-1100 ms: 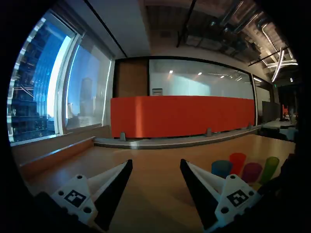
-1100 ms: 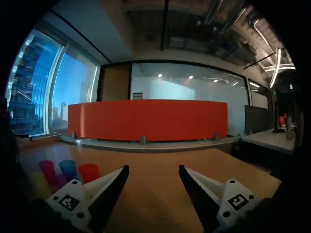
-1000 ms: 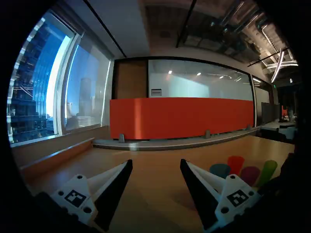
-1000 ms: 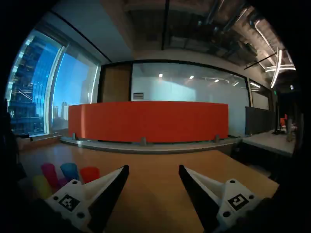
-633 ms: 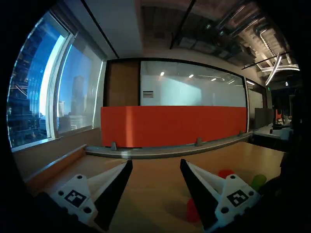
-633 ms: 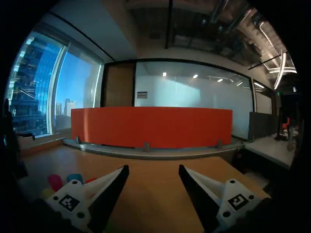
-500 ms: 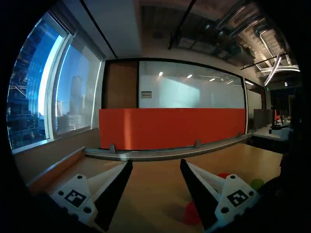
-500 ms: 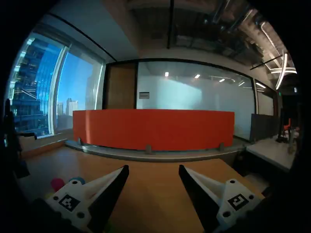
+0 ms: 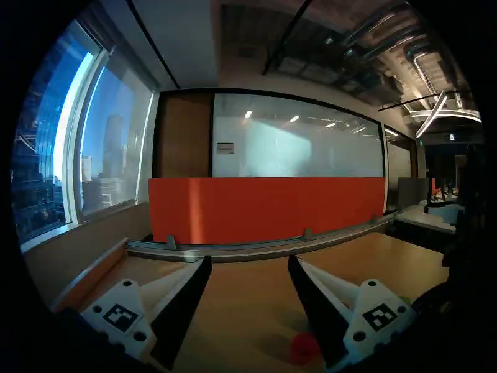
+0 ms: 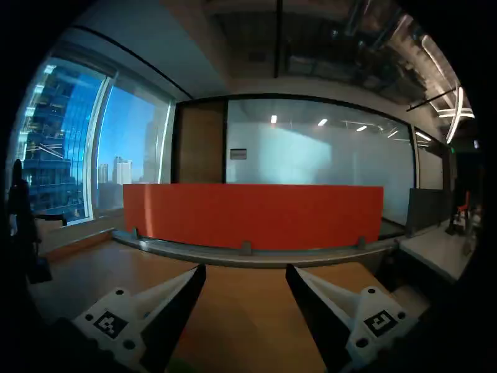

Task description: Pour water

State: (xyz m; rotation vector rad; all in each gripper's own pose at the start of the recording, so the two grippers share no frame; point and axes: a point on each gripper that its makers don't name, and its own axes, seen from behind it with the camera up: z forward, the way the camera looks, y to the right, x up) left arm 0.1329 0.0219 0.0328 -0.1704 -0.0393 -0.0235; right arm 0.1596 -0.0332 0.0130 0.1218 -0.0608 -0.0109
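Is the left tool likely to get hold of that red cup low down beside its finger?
Probably yes. The left tool is open and holds nothing, and the red cup stands close below it on the wooden table with nothing between them. It would have to dip down.

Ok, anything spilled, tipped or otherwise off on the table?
Nothing stands out. The left gripper and right gripper are both open and empty over the wooden table, which looks dry where it shows. A red cup peeks out low beside the left gripper, too hidden to tell if it stands upright.
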